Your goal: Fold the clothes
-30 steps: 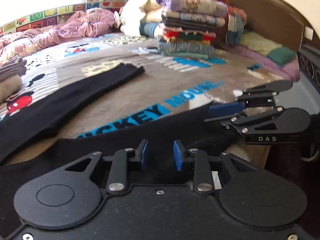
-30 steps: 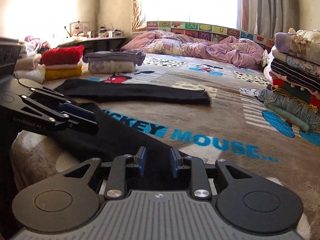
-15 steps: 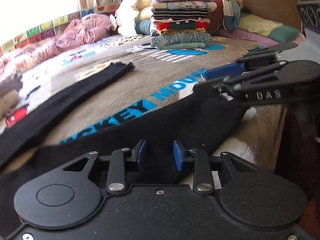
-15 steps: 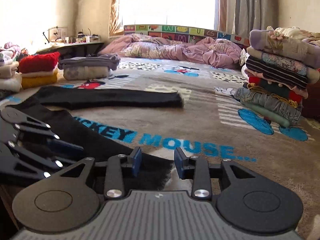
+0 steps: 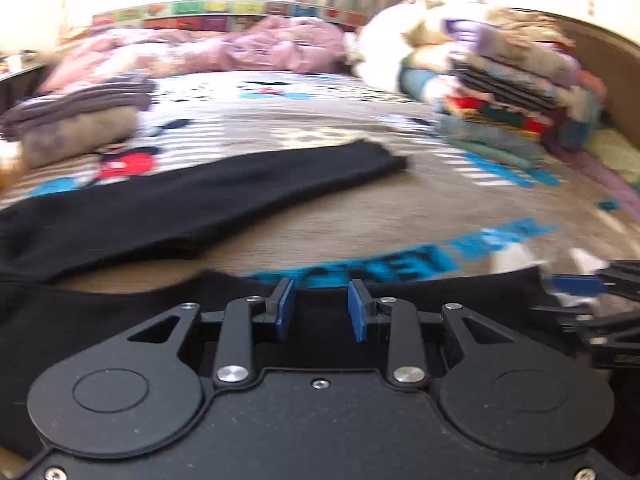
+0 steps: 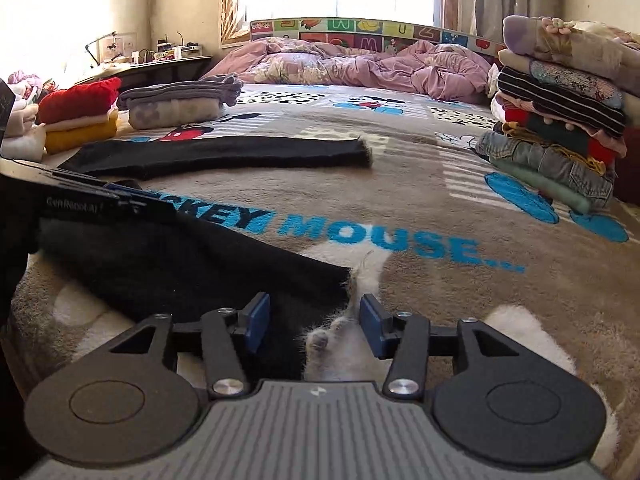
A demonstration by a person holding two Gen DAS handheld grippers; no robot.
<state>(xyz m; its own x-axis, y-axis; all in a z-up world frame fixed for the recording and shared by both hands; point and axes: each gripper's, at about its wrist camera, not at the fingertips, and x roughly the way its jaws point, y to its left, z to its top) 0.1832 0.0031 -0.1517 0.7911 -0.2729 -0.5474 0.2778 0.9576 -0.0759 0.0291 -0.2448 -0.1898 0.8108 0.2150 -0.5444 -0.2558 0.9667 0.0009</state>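
In your left wrist view, your left gripper (image 5: 320,310) sits low at the bottom centre with its blue pads parted and nothing between them. The black garment (image 5: 168,208) spreads across the left and middle of the frame: one long leg or sleeve runs up toward the centre, and a second dark band lies just ahead of your pads. It lies on the plush Mickey Mouse blanket (image 5: 360,220), a short, fuzzy pile. The view is blurred, so the garment's weave is hard to read. A tall stack of folded clothes (image 5: 516,108) fills the upper right, and a smaller grey folded pile (image 5: 76,120) sits upper left, so some folding is already done around you, while the black piece lies spread out, not in a neat packet.

In your right wrist view, your right gripper (image 6: 314,328) is at the bottom centre, jaws apart and empty, with the frayed, soft edge of the black garment (image 6: 192,268) lying between and just ahead of the pads. Its far limb stretches flat across the middle left. The knit looks matte, limp and slightly fuzzy; expect it to drape and sag when lifted.
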